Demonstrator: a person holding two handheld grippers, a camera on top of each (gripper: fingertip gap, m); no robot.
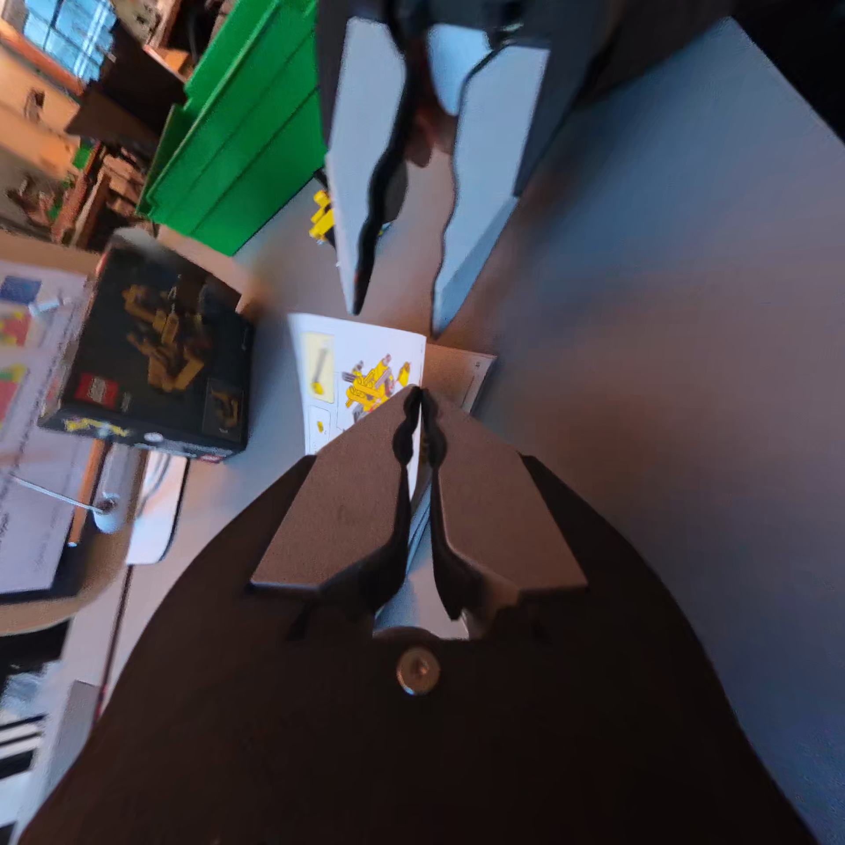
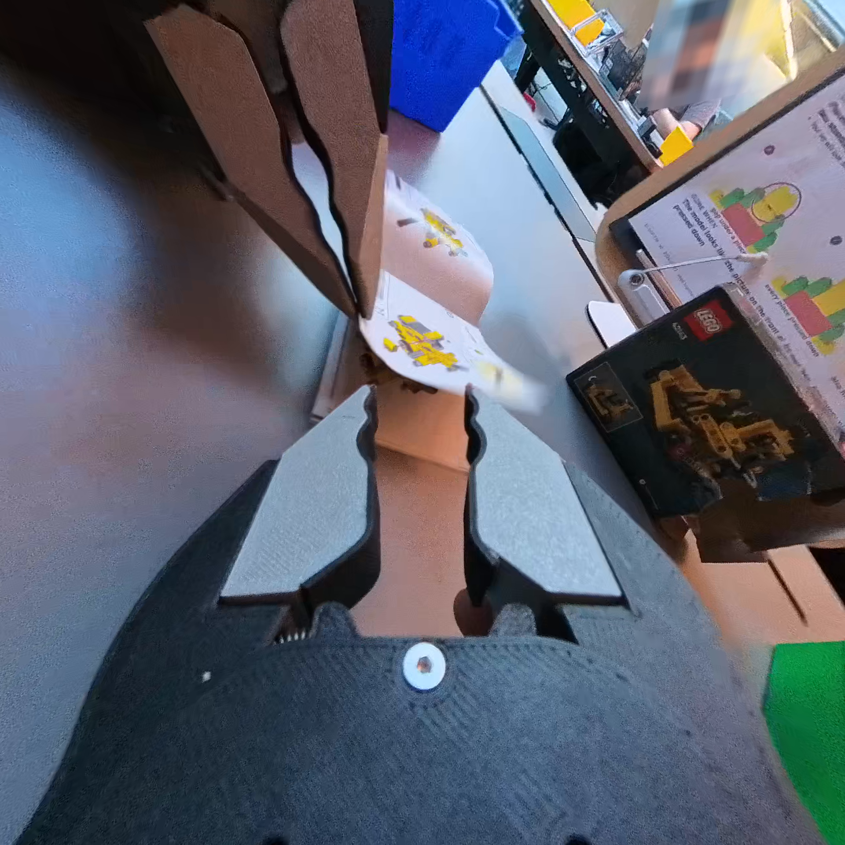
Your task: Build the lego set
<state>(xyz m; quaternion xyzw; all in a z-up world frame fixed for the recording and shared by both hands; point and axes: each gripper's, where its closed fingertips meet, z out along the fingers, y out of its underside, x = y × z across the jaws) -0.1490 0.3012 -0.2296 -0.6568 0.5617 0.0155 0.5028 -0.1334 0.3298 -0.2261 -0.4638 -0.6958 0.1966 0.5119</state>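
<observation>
The instruction booklet [image 1: 361,366] lies open on the grey table. My left gripper [image 1: 418,394] is shut on the edge of one of its pages. In the right wrist view the left gripper [image 2: 361,313] comes down from the top and holds that page [image 2: 425,340] lifted and curled. My right gripper [image 2: 420,393] is open and empty, just in front of the lifted page. In the left wrist view the right gripper [image 1: 395,320] reaches in from the top, jaws apart. A partly built yellow lego model [image 1: 322,219] sits behind it, mostly hidden.
The black lego box [image 1: 155,366] stands beside the booklet and also shows in the right wrist view [image 2: 704,420]. Green bins [image 1: 242,128] stand behind, a blue bin [image 2: 439,55] farther off. A printed sheet on a stand [image 2: 754,219] is behind the box.
</observation>
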